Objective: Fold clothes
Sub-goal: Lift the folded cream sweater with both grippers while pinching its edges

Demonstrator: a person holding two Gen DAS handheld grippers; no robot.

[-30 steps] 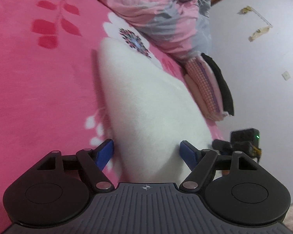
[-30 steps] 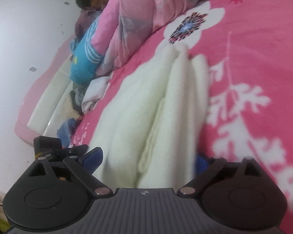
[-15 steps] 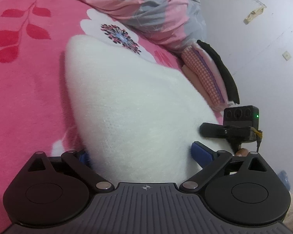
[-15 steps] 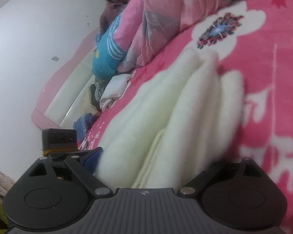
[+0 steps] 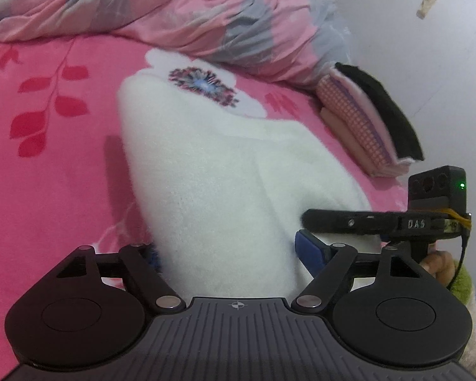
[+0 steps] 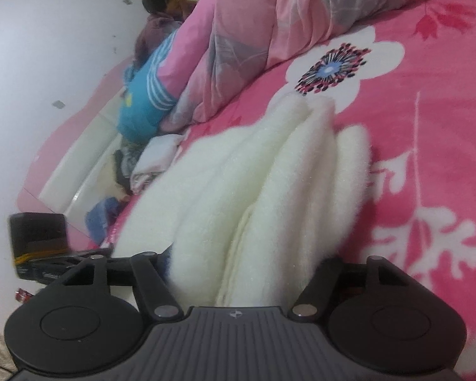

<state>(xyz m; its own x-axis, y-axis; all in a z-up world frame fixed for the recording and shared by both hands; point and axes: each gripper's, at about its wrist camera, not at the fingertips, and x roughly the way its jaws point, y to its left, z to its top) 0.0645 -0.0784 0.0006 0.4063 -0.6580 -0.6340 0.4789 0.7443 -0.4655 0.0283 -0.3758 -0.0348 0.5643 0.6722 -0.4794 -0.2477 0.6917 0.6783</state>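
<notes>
A thick white fleece garment (image 5: 212, 171) lies folded in several layers on the pink floral bedspread (image 5: 47, 146). My left gripper (image 5: 228, 250) straddles its near end with wide jaws, and the fleece fills the gap between the blue pads. My right gripper (image 6: 247, 260) holds the other near end; the stacked white layers (image 6: 263, 171) bulge between its fingers and hide the pads. The right gripper also shows in the left wrist view (image 5: 380, 222), at the garment's right side.
A pink and grey quilt (image 5: 181, 9) is heaped along the back. A folded stack of checked and black clothes (image 5: 368, 117) sits at the bed's right edge. A child in blue (image 6: 149, 95) lies by the wall, with loose clothes (image 6: 155, 158) beside.
Both grippers have pushed forward over the garment, so the white fleece now fills more of each view. The right gripper has come closer to the left one.
</notes>
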